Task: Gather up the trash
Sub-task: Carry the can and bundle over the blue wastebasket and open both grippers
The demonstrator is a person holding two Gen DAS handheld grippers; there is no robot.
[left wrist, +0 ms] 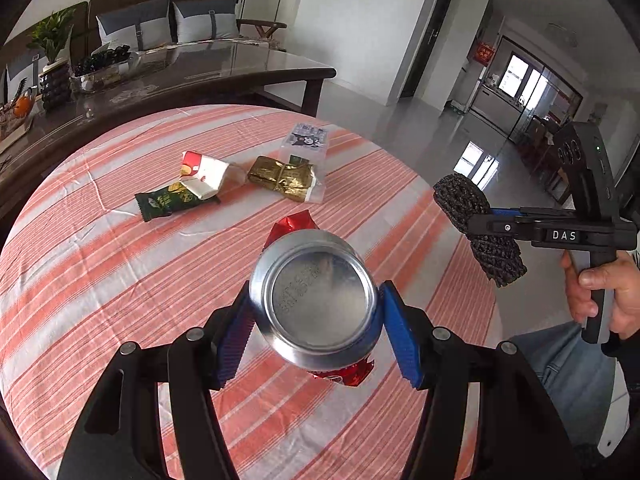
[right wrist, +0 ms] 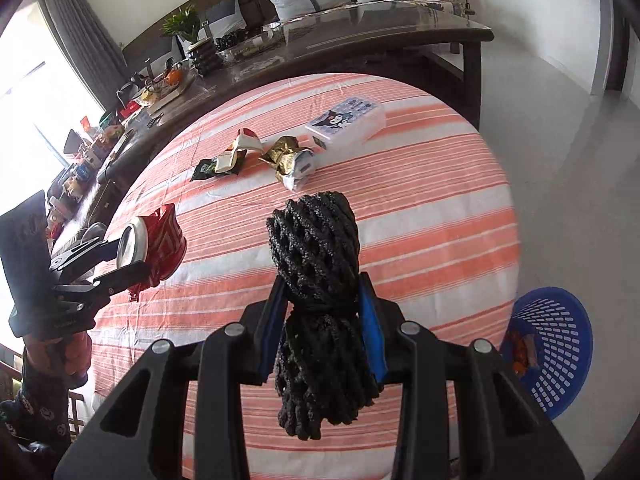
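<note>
Aluminium is showing where the left gripper [left wrist: 316, 316] is clamping the crushed red can [left wrist: 316, 300] above the striped table [left wrist: 100, 280]; the right gripper [right wrist: 322, 312] is squeezing black foam netting [right wrist: 316, 280]. Carrying both to the blue basket [right wrist: 560, 344] probably calls for firm grips.

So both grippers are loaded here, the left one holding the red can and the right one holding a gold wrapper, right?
Not quite. The right gripper holds black foam netting, as the right wrist view shows; the gold wrapper lies on the table. The left gripper does hold the can.
</note>
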